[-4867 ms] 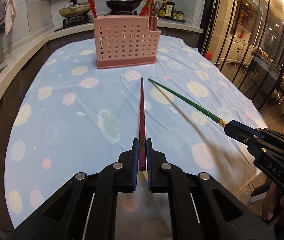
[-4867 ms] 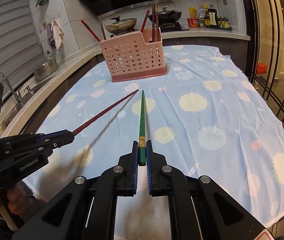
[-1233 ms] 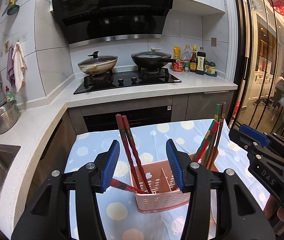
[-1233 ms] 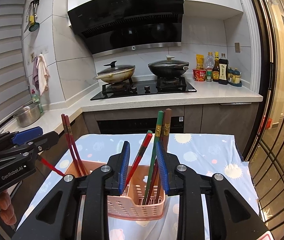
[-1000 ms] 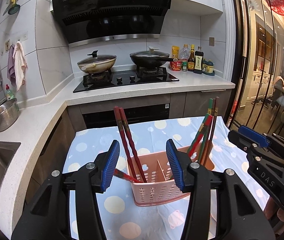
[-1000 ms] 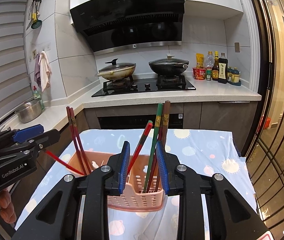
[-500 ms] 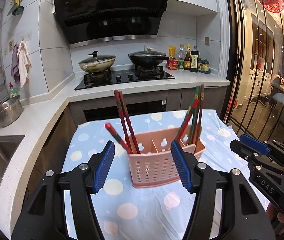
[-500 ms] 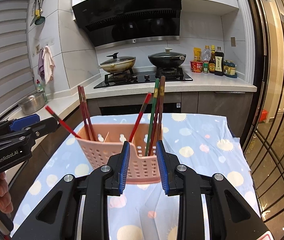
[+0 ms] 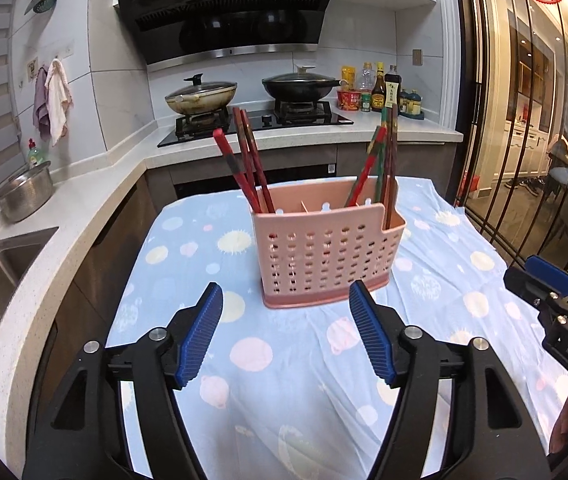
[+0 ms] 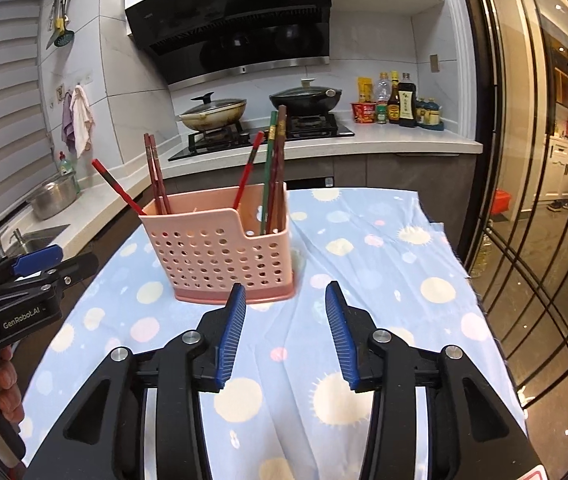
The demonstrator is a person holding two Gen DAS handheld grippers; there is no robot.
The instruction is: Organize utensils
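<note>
Left gripper point(image 9: 286, 334) jaws wide, empty; chopsticks point(image 9: 249, 168) in pink caddy point(image 9: 326, 254).

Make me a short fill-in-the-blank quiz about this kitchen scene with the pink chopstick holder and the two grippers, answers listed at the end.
1. The left gripper and the right gripper are both ____ and hold nothing.
2. The chopsticks stand in a holder coloured ____.
3. The holder rests on a spotted tablecloth whose ground colour is ____.
4. On the stove behind stand ____ lidded pans.

Answers: open; pink; blue; two
</note>
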